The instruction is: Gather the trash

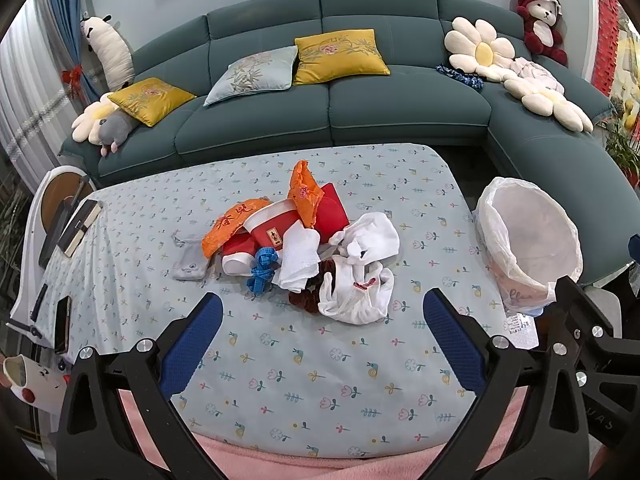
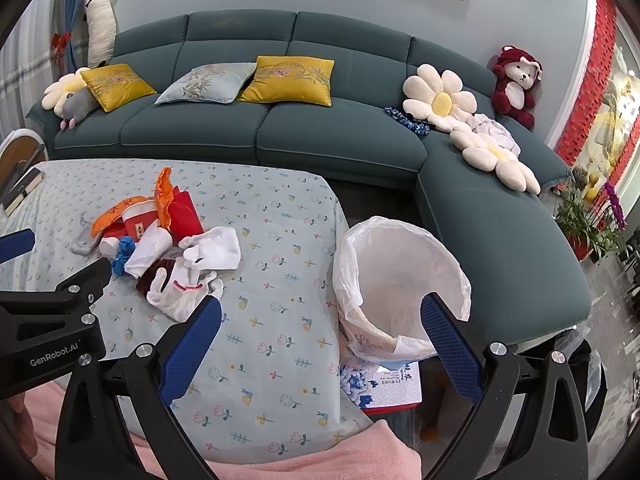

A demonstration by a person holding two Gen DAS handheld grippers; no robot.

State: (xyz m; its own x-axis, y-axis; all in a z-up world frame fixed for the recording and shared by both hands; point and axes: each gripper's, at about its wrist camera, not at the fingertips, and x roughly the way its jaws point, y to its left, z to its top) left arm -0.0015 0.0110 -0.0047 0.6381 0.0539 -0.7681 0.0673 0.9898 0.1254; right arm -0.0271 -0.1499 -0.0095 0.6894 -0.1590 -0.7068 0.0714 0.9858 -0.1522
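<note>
Jaws of both grippers stood spread and empty. The trash heap (image 1: 304, 248) lay mid-desk, straight ahead of the left gripper (image 1: 322, 340); the right gripper (image 2: 320, 344) faced the lined bin (image 2: 404, 284) instead.

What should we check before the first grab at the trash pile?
1. Left claw open and empty: ok, blue pads wide apart.
2. Right claw open and empty: ok.
3. Pile of crumpled white tissues, orange wrappers and red paper cup within view, ahead of left claw: ok.
4. White-lined trash bin open, mouth unobstructed: ok, beside the table's right edge.
5. Bin contents or depth: cannot tell, only the liner shows.
6. Non-trash near pile: not ok, small grey fabric pouch lies against the pile's left side; avoid grabbing it.
</note>
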